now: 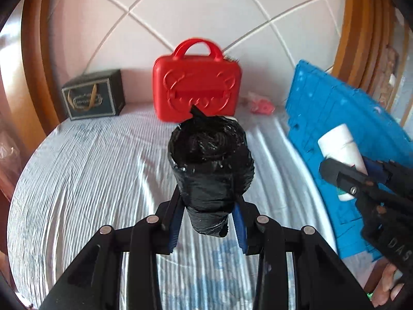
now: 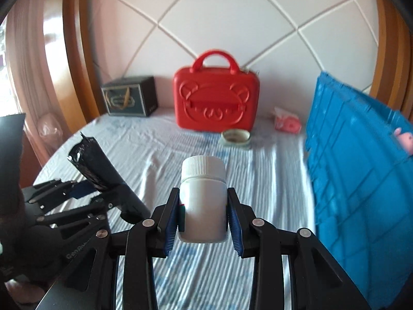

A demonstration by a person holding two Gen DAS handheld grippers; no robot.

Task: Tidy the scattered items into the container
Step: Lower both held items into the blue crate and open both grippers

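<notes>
Under me spreads the bed with its blue-and-white striped sheet [image 2: 155,139], backed by a white quilted headboard [image 2: 219,13] in a wooden frame. To my right stands the big blue ribbed plastic crate [image 2: 356,155], its wall rising beside both of my grippers; a small pink toy figure [image 2: 404,139] shows at its edge. Against the headboard sits the red plastic carry case with a bear face and a handle [image 2: 216,98], with a dark cardboard gift box with a gold ribbon [image 2: 130,97] well to its left and a pink packet [image 2: 287,121] to its right. A small round pale-green tin [image 2: 236,137] lies on the sheet just in front of the case.

My left gripper [image 1: 209,201] is clamped on a black roll of plastic bags [image 1: 210,170]: the two blue-padded fingers [image 1: 178,222] press its lower sides, and most of the roll sticks out past the tips, lifted clear of the sheet.

My right gripper [image 2: 203,206] is squeezed onto a white plastic bottle with a ribbed screw cap [image 2: 203,193]. The pads bear on the bottle's body from both sides, the cap stands upright above the fingertips, and the bottle hangs above the sheet, just left of the crate.
</notes>
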